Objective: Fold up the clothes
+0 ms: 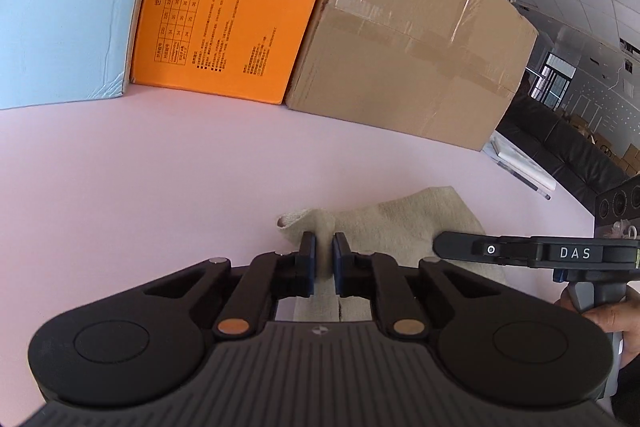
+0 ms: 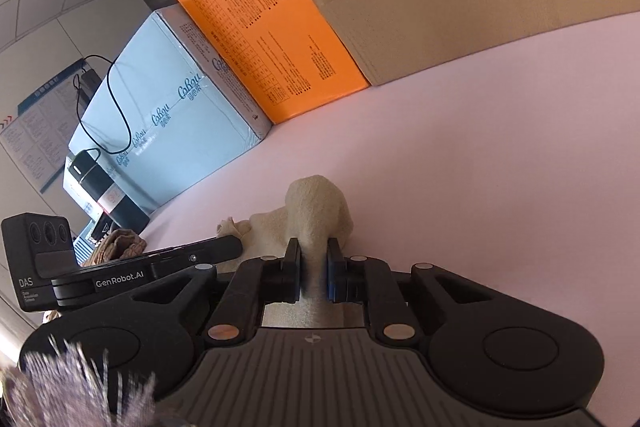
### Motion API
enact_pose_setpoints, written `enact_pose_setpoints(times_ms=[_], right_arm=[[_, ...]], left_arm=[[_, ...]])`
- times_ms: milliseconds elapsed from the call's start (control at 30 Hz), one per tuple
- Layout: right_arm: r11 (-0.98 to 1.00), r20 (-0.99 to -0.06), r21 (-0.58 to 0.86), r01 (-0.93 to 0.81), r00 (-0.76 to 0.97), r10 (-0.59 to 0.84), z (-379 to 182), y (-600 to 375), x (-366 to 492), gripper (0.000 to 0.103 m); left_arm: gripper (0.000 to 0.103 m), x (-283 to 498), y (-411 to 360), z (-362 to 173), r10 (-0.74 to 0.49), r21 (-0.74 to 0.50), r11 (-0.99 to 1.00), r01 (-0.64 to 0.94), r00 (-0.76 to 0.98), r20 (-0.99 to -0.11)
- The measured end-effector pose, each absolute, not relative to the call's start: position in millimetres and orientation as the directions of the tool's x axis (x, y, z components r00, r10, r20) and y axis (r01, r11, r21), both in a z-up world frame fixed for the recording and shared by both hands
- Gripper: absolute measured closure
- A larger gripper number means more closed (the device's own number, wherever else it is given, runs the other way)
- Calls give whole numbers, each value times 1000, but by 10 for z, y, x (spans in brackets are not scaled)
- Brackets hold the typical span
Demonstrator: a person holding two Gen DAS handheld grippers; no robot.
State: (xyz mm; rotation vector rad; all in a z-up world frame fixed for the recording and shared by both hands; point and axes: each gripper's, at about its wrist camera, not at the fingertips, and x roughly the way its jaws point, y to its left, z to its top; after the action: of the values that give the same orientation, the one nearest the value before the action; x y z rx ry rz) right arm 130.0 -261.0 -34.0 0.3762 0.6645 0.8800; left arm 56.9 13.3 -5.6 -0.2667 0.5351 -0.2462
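Two tools are each clamped on the same beige garment (image 1: 404, 223), a small knitted piece with a coarse, towel-like weave that lies on the near part of the pale pink counter (image 1: 160, 167). The left tool (image 1: 324, 259) has its blue-padded fingers drawn together on a raised ridge of the cloth, and the right tool (image 2: 313, 267) pinches another fold so that the fabric bulges up in a soft hump just beyond its fingertips. Gripping at two separate spots probably lets the person lift and carry one edge over evenly, without the limp knit sagging or twisting. Along the far edge of the counter stand three boxes side by side: a pale blue carton (image 1: 60, 27) on the left, a glossy orange box (image 1: 232, 3) printed with tables, and a taped brown cardboard box (image 1: 412, 39) on the right, all well apart from the cloth.
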Motion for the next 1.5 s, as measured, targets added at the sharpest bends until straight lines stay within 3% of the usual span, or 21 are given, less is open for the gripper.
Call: enact_pose_setpoints(times_ms=[67,167,233,300,400,533,667,767,867,933,1000,1033,1067,1100,1133,1233,1500], right_arm=[[570,-326,556,-605,472,819,-300,-2643,1232,92],[600,-328,512,-615,505,798,-263,-2613,1155,92],[623,-353,508,-595,516,780,-284,-2605,1169,92],[622,-367,536,-570,507,780,-328,-2625,1227,92],[621,-399,588,-519,482,780,-404,-2648,1333,90],[622,-419,586,-518,463,781,-418,-2614,1367,78],[604,-411,609,-513,448,794,-437,-2628,1382,74],[588,-398,621,-519,438,806,-441,-2636,1376,68],[564,-383,630,-534,418,823,-436,-2634,1380,61],[546,-375,637,-544,400,836,-431,-2627,1396,49],[528,-368,634,-564,380,848,-399,-2565,1442,37],[543,-380,616,-571,389,839,-379,-2516,1457,39],[564,-400,589,-580,397,826,-365,-2459,1464,42],[584,-428,561,-587,399,811,-357,-2395,1469,66],[599,-456,541,-590,393,799,-361,-2345,1473,89],[615,-453,472,-632,425,784,-262,-2303,1348,90],[511,-280,374,-774,431,858,429,-2228,796,90]], left_arm=[[95,470,111,36,-287,-293,942,166,852,-438],[92,408,106,104,-237,-272,955,118,855,-461],[79,396,149,85,-187,-253,965,61,839,-511],[51,284,245,70,-170,-263,965,27,826,-538],[35,-93,368,93,-201,-310,950,27,814,-545],[26,-815,424,103,-282,-424,905,27,786,-550],[21,-1124,261,74,-295,-430,902,39,782,-548],[20,-977,107,-33,-338,-453,890,52,743,-578],[11,-787,-44,-104,-339,-451,891,57,744,-575],[10,-736,-112,-110,-331,-444,894,58,754,-568],[16,-763,-161,-120,-315,-426,903,60,765,-562],[28,-776,-186,-126,-308,-416,907,61,770,-559],[74,-794,-216,-130,-299,-393,917,68,769,-565],[93,-794,-230,-145,-295,-385,921,64,761,-578],[93,-821,-219,-160,-297,-396,916,63,769,-565],[95,-927,-193,-157,-282,-400,914,59,803,-526],[99,-1366,-31,16,-254,-411,909,66,869,-423]])
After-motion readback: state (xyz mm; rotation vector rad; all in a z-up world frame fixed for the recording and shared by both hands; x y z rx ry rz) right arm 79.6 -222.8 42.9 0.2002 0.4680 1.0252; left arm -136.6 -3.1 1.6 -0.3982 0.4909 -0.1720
